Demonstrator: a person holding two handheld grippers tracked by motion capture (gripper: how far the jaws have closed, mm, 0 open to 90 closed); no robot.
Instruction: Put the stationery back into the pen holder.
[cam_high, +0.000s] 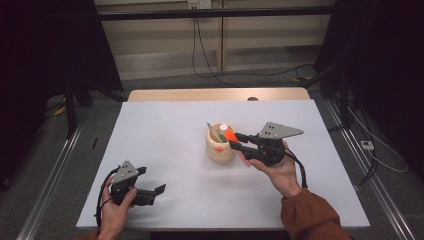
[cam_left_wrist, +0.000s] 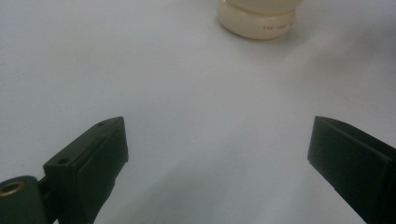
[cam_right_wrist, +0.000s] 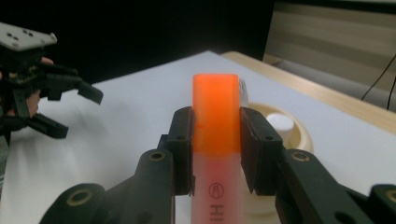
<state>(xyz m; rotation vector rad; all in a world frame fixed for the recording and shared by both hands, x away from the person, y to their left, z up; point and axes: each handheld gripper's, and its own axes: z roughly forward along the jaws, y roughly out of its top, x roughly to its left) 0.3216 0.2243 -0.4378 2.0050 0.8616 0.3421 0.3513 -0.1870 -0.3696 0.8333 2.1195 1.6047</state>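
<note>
In the right gripper view the lower end of the orange highlighter (cam_right_wrist: 216, 140) runs out of the bottom of the frame, and its printed lettering is cut off after a few characters. The cream pen cup (cam_right_wrist: 294, 135) behind it is mostly hidden by the jaws; a white cap pokes up inside it. In the left gripper view just the rounded foot of the pen cup (cam_left_wrist: 258, 21) shows at the top centre, the small print on it too fine to read.

Counted from the high view: one pen cup (cam_high: 220, 145) at mid-frame on the white worktop (cam_high: 165, 130), one highlighter (cam_high: 230, 135) at the cup's right rim, two or three other items standing inside, hard to make out, and two tools.

The right tool (cam_high: 234, 140), held in a hand with an orange-brown sleeve at lower right, points left toward the cup; its jaws are clamped on the highlighter's sides, orange cap outermost. The left tool (cam_high: 159, 192) lies low at lower left, pointing right, jaws spread wide with nothing between them, well apart from the cup.
</note>
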